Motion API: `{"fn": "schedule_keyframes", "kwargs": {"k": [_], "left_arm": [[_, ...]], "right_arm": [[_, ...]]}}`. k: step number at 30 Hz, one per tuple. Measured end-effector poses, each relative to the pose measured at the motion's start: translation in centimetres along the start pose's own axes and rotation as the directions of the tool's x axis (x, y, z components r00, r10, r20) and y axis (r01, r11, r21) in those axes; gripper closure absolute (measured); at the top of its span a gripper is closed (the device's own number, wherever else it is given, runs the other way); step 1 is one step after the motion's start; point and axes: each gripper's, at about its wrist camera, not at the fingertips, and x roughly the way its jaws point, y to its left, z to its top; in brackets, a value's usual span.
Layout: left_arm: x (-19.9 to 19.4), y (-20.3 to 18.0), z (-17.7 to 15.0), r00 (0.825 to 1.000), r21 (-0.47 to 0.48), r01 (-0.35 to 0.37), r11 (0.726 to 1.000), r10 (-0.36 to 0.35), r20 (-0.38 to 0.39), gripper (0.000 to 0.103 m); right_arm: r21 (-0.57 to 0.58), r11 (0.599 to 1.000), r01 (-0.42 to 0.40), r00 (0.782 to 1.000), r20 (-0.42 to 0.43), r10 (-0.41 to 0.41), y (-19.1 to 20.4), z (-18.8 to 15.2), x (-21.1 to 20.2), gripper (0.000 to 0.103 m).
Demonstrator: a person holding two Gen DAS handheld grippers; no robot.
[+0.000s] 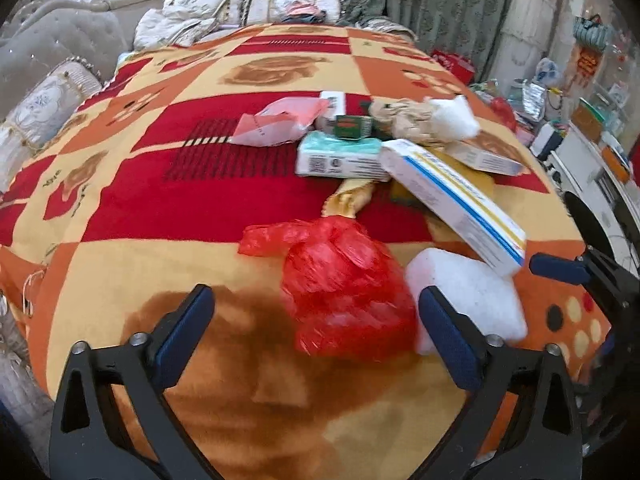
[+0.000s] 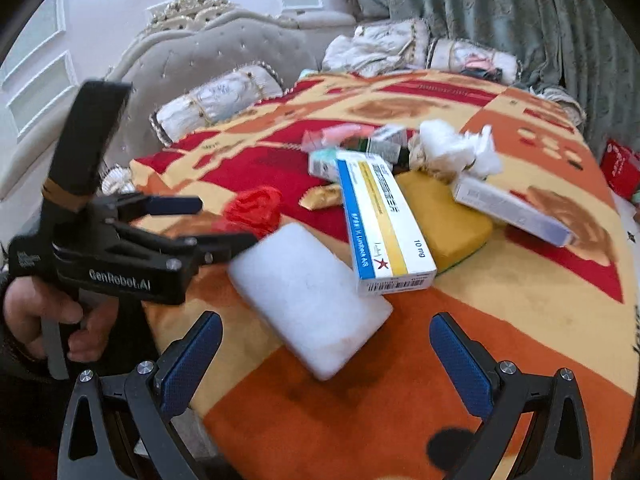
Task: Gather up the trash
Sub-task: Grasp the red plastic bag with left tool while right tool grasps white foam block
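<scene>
Both grippers gape wide and empty — red bag (image 1: 344, 288) sits just ahead between the left gripper (image 1: 316, 336) jaws

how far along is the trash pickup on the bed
Barely begun. Done: nothing looks collected; no bin or bag for the trash is in view. In hand: nothing. The left tool is open around the crumpled red plastic bag; the right tool is open by the white foam block. Left: those two, the blue-and-yellow medicine box, yellow sponge, tissues and smaller boxes.

red bag (image 1: 344, 288): crinkled glossy plastic | blanket (image 1: 160, 208): plush cloth | box (image 2: 384, 220): smooth cardboard
</scene>
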Motion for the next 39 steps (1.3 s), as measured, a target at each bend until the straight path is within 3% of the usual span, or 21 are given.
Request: {"fn": "schedule_keyframes", "kwargs": {"k": [2, 5, 9, 12, 14, 17, 24, 31, 35, 39], "left_arm": [[0.8, 0.6, 0.1, 1.0, -0.018, 0.019, 1.0, -0.02, -0.025, 0.015], [1.7, 0.9, -0.4, 0.997, -0.021, 0.043, 0.999, -0.044, -0.057, 0.039], [1.4, 0.9, -0.8, 0.997, -0.012, 0.072, 0.997, -0.072, -0.039, 0.064], [1.2, 0.9, -0.9, 0.995, 0.002, 0.093, 0.996, -0.093, -0.031, 0.073], [1.2, 1.0, -1.0, 0.994, 0.006, 0.107, 0.994, -0.107, -0.03, 0.075], [0.9, 1.3, -1.2, 0.99, -0.001, 0.138, 0.99, -0.138, -0.022, 0.077], [-1.4, 2.3, -2.1, 0.973, -0.018, 0.23, 0.973, -0.229, 0.032, 0.081], [-4.6, 2.4, -2.1, 0.967, -0.002, 0.229, 0.974, -0.227, 0.114, 0.082], [-5.6, 2.0, -1.4, 0.959, 0.02, 0.246, 0.969, -0.246, 0.139, 0.082], [-6.2, 0.4, -0.7, 0.953, 0.059, 0.26, 0.964, -0.266, 0.146, 0.082]], "right_arm": [[-0.013, 1.0, 0.006, 1.0, -0.014, -0.007, -0.3, 0.1, 1.0, 0.0], [-0.026, 1.0, -0.002, 1.0, -0.026, 0.001, -0.7, 0.6, 2.0, 0.0], [-0.043, 0.997, -0.063, 0.996, -0.066, 0.06, -0.7, 1.3, 3.6, 0.001], [-0.065, 0.994, -0.089, 0.993, -0.087, 0.083, -0.3, 1.2, 4.0, 0.021], [-0.071, 0.994, -0.089, 0.993, -0.08, 0.083, -0.2, 1.1, 3.8, 0.031], [-0.075, 0.993, -0.094, 0.993, -0.073, 0.089, 0.0, 0.7, 3.3, 0.034], [-0.046, 0.991, -0.123, 0.992, -0.037, 0.122, 1.1, -1.1, -0.2, 0.035], [0.038, 0.989, -0.143, 0.989, 0.049, 0.141, 0.8, -2.7, -4.5, 0.035], [0.062, 0.993, -0.098, 0.991, 0.098, 0.091, 0.1, -2.9, -6.5, 0.035], [0.134, 0.99, 0.05, 0.984, 0.162, -0.071, -2.5, -2.6, -9.0, 0.035]]}}
